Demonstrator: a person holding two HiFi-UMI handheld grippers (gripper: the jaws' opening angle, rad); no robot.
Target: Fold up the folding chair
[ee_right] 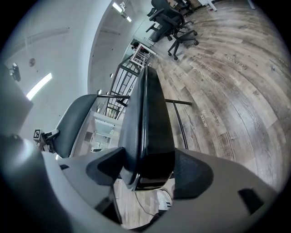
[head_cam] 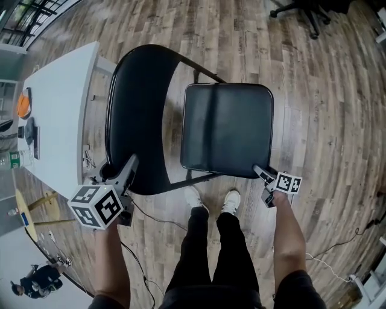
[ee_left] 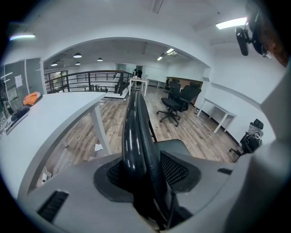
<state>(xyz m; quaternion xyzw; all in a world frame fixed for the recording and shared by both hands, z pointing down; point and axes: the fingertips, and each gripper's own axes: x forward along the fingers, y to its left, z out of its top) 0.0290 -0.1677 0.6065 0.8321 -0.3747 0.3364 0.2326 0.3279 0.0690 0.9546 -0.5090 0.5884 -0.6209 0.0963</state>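
A black folding chair stands open on the wood floor, its backrest at the left and its padded seat at the right. My left gripper is at the backrest's near rim. In the left gripper view the backrest runs between the pads, which touch it on both sides. My right gripper holds the seat's near right corner. In the right gripper view the seat edge fills the gap of the gripper, and the backrest shows at the left.
A white table stands close to the chair's left side, with an orange object on it. An office chair is at the far right. A cable trails on the floor. The person's feet are just before the chair.
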